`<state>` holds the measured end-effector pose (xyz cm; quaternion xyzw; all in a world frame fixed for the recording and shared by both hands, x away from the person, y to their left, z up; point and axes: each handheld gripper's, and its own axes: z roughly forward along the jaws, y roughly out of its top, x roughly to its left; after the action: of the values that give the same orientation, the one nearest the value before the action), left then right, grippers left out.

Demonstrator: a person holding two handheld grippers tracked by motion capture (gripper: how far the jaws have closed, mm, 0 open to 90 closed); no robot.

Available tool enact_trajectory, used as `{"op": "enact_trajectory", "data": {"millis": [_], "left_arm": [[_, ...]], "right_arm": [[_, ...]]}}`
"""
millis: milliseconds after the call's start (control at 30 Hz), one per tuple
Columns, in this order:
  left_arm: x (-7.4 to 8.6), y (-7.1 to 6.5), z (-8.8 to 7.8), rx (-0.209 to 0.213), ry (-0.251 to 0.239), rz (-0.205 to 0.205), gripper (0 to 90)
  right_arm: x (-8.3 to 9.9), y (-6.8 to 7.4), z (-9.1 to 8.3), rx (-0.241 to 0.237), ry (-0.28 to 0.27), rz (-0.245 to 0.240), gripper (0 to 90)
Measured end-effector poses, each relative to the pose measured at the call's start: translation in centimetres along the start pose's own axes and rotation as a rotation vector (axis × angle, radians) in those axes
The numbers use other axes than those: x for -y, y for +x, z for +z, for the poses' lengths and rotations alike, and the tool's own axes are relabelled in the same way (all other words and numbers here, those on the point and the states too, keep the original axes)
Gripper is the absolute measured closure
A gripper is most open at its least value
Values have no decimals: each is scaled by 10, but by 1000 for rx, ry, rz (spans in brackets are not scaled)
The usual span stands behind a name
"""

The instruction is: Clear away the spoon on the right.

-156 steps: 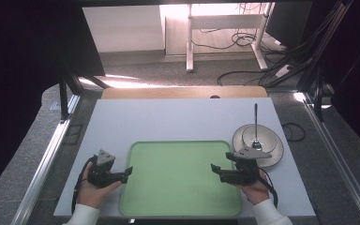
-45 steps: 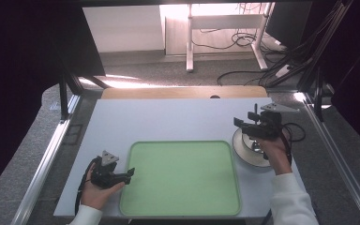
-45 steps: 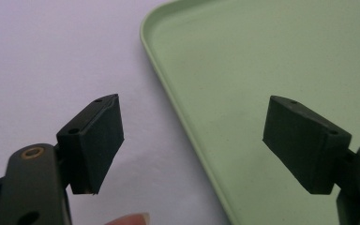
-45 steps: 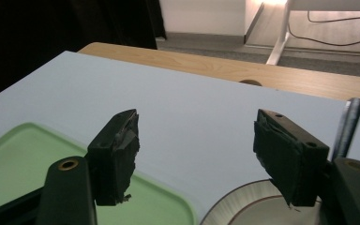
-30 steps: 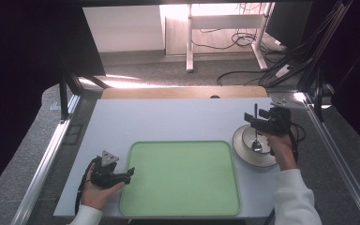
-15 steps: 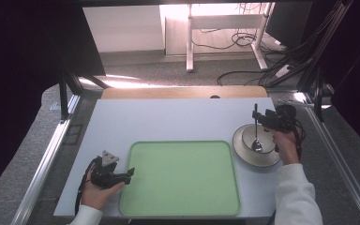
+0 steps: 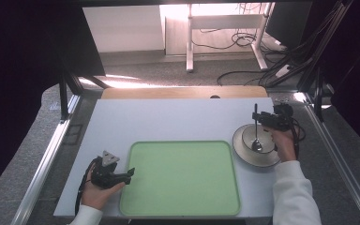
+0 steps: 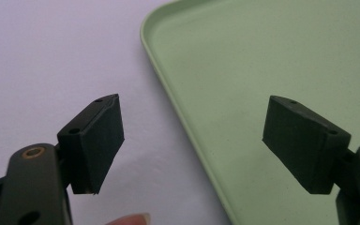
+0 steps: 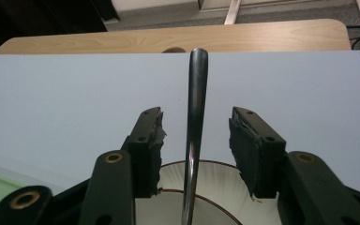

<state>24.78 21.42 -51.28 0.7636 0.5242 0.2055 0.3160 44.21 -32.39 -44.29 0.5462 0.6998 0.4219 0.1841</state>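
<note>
Spoon (image 7: 256,133): metal, standing steeply in a white bowl (image 7: 243,140) on a plate (image 7: 258,161) at the bench's (image 7: 168,122) right side, handle rising between the jaws of the right gripper (image 9: 196,140); those jaws have just been closing, half shut, with gaps on both sides of the handle and neither pad touching it. Left gripper (image 7: 130,173): held in the left hand (image 7: 96,192) at the near left corner of a green tray (image 7: 183,178), jaws wide, nothing between them, one over the bench and one over the tray.

spoon (image 9: 194,122) bowl end cut off by the right gripper view's bottom edge
</note>
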Motion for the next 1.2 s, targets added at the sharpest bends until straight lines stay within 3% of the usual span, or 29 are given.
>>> {"op": "enact_trajectory", "data": {"millis": [267,733,1200], "left_arm": [[0,1,-1,-1,3,4,204],[1,4,-3,-5,-6,-10,204],[1,4,-3,-4,-4,-7,204]], "right_arm": [[2,1,8,3,51,-2,650],[5,-2,10,-18,73,-3,793],[4,-7,0,-55,25,13,891]]}}
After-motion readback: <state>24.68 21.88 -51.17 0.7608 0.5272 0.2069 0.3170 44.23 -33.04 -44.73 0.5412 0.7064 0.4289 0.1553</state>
